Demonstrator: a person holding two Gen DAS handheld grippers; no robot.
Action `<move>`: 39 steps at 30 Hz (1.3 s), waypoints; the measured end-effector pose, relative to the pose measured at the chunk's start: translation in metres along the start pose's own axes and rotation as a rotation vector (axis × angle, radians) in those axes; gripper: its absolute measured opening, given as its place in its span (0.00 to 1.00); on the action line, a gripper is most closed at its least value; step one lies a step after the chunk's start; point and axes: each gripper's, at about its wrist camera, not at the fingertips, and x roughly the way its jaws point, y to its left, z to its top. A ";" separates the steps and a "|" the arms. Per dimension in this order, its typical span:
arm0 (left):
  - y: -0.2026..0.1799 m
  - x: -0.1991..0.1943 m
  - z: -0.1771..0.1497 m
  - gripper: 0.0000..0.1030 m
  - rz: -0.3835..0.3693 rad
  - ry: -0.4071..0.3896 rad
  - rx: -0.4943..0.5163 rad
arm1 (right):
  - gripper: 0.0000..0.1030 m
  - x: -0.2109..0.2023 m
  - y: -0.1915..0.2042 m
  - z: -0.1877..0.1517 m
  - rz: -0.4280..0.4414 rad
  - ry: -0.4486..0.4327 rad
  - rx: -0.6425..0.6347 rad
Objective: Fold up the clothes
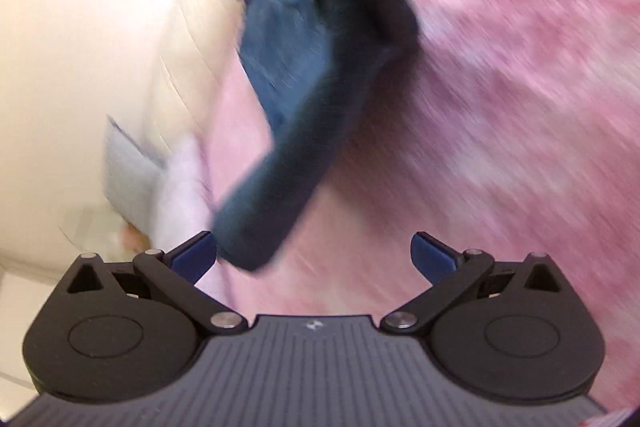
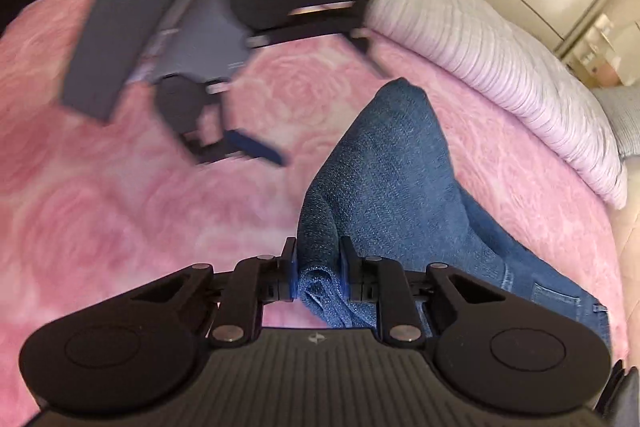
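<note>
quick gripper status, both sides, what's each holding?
Left gripper: open, holding nothing; the jeans hang just ahead of its jaws.
Right gripper: shut on a bunched fold of the jeans.

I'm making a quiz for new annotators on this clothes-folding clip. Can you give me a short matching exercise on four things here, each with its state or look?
Things:
1. right gripper
2. left gripper
3. jeans
4. blanket

States:
A. pink, with a rose pattern
B. fingers spread wide, nothing between them
C. blue denim, bunched and held at one end
D. fingers closed on fabric

Pairs: 1-D, 2-B, 3-C, 4-A
</note>
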 end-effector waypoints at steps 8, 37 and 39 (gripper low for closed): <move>0.017 0.010 0.034 0.62 -0.211 -0.169 0.167 | 0.20 -0.033 0.007 -0.036 0.079 0.046 -0.039; -0.035 -0.157 0.040 0.10 -0.483 0.017 -0.078 | 0.21 -0.137 0.143 -0.061 0.288 0.037 -0.079; -0.061 -0.193 0.043 0.11 -0.540 0.041 -0.108 | 0.21 -0.148 0.173 -0.067 0.377 0.053 -0.089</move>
